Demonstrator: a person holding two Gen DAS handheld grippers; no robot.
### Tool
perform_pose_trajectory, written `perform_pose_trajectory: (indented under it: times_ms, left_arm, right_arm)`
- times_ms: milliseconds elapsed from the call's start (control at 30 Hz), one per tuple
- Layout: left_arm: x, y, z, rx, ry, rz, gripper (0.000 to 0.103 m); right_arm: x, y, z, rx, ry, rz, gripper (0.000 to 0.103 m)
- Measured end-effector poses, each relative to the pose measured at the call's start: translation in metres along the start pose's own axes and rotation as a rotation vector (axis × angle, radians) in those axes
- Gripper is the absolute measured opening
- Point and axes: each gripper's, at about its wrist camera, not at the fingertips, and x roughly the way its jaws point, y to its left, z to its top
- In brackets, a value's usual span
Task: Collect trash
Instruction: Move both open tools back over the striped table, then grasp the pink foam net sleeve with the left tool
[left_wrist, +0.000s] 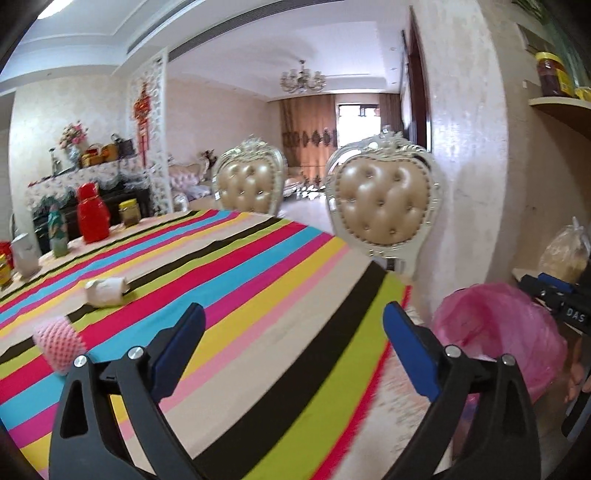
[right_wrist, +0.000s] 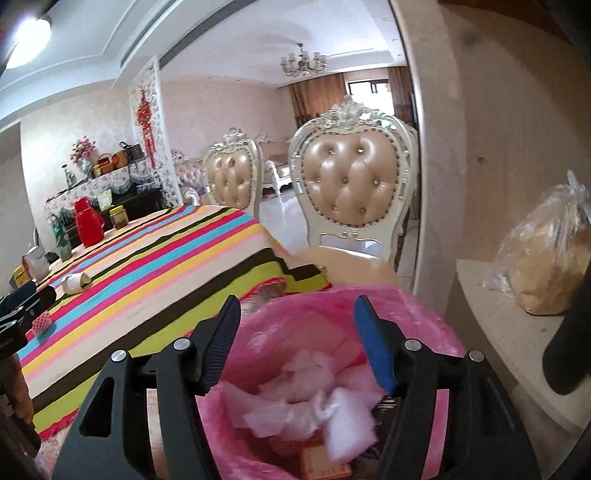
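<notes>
A bin lined with a pink bag (right_wrist: 332, 314) stands beside the table; white crumpled tissues (right_wrist: 314, 398) lie inside it. My right gripper (right_wrist: 295, 306) is open and empty right above the bin. The bin also shows in the left wrist view (left_wrist: 495, 325). My left gripper (left_wrist: 293, 317) is open and empty over the striped tablecloth (left_wrist: 240, 266). On the cloth to its left lie a crumpled white paper cup (left_wrist: 105, 291) and a pink foam net sleeve (left_wrist: 61, 345). Both show small in the right wrist view: the cup (right_wrist: 75, 282) and the sleeve (right_wrist: 41, 322).
Two tufted chairs (left_wrist: 384, 203) (left_wrist: 249, 184) stand at the table's far side. A red jug (left_wrist: 92, 214), jars and bottles (left_wrist: 57, 232) stand at the table's left end. A plastic bag with tan contents (right_wrist: 550, 254) sits on a ledge (right_wrist: 509, 325) at right by the wall.
</notes>
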Motion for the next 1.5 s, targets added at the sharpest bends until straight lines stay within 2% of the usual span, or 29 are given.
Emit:
perform_pose_trajectory:
  times_ms: [367,700,933,1033,1200,1433,1467,1500]
  left_arm:
    - [-0.024,0.069,-0.018,-0.048,0.032,0.128,0.097]
    - [-0.042,0.174,-0.038,-0.188,0.095,0.341,0.097]
    - [-0.036,0.243,-0.047,-0.206,0.159,0.461,0.097]
    - [-0.025,0.268,-0.053,-0.219,0.203,0.477,0.097]
    - [0.0,0.301,-0.058,-0.299,0.272,0.451,0.097]
    - [0.038,0.308,-0.057,-0.295,0.328,0.417,0.097]
    - [0.045,0.31,-0.057,-0.305,0.348,0.408,0.096]
    - [0.049,0.31,-0.056,-0.317,0.351,0.397,0.083]
  right_arm:
    - [0.01,0.092,0.002,-0.089,0.028,0.17,0.061]
    - [0.033,0.205,-0.006,-0.196,0.088,0.369,0.062]
    - [0.05,0.283,-0.012,-0.299,0.122,0.488,0.062]
    - [0.065,0.308,-0.011,-0.317,0.145,0.526,0.062]
    - [0.096,0.337,-0.004,-0.315,0.193,0.552,0.062]
    - [0.137,0.377,0.001,-0.357,0.238,0.563,0.062]
    - [0.142,0.382,0.001,-0.363,0.245,0.563,0.062]
    - [0.149,0.388,0.001,-0.37,0.25,0.564,0.062]
